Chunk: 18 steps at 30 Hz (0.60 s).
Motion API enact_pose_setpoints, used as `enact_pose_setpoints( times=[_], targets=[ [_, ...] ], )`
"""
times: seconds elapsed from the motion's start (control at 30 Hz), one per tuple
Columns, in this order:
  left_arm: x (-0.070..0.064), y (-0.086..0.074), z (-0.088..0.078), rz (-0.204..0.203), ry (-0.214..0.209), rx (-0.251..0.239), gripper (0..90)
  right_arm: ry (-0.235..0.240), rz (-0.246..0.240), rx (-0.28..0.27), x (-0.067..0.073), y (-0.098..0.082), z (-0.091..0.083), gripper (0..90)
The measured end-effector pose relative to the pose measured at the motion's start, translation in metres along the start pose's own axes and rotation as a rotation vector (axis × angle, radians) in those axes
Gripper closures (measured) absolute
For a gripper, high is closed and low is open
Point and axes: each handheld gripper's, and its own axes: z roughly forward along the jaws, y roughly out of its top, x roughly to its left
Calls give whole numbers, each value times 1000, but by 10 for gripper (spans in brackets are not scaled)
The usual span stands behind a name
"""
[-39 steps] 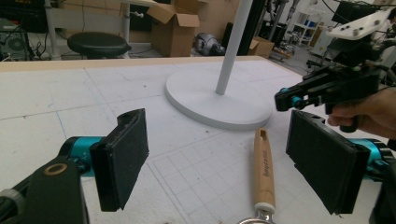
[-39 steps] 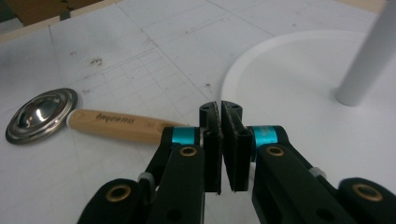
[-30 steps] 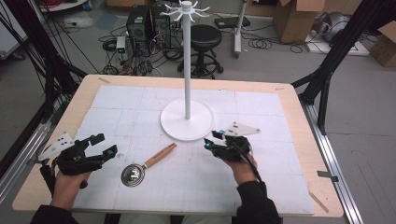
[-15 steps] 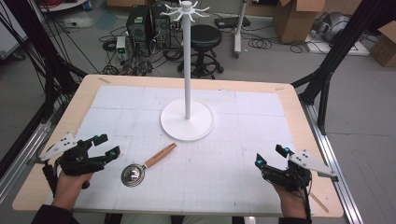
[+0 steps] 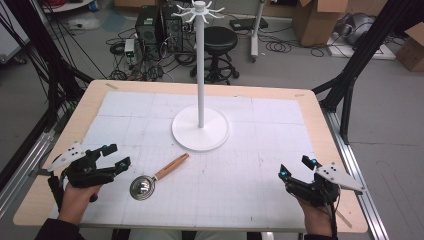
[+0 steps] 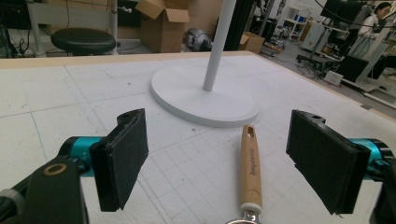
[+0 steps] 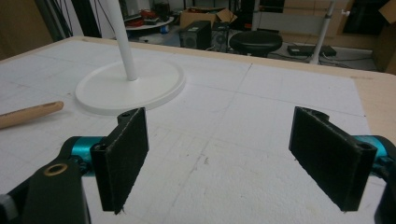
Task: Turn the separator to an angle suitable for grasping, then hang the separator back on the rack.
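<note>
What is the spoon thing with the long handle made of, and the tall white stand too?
The scoop seems to have a wooden handle, tan with visible grain, and a shiny silvery bowl that mirrors light, probably metal. The stand looks smooth, matte white all over; painted metal or plastic, the look leaves that open.

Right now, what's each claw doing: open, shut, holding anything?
Left claw: open, empty, near the strainer.
Right claw: open, empty.

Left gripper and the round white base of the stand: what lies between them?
The wooden-handled metal scoop lies between the left gripper and the white stand base, seen in the high view; otherwise bare white gridded mat.
</note>
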Motion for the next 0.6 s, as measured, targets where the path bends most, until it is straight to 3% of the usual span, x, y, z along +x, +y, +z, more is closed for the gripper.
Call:
enact_pose_setpoints(
  times=[0.5, 0.6],
  targets=[
    [-1, 0, 3, -2, -10, 12, 209, 4, 38, -12, -2, 0, -2, 187],
    [-2, 0, 5, -5, 10, 17, 174, 11, 42, -11, -2, 0, -1, 187]
  ],
)
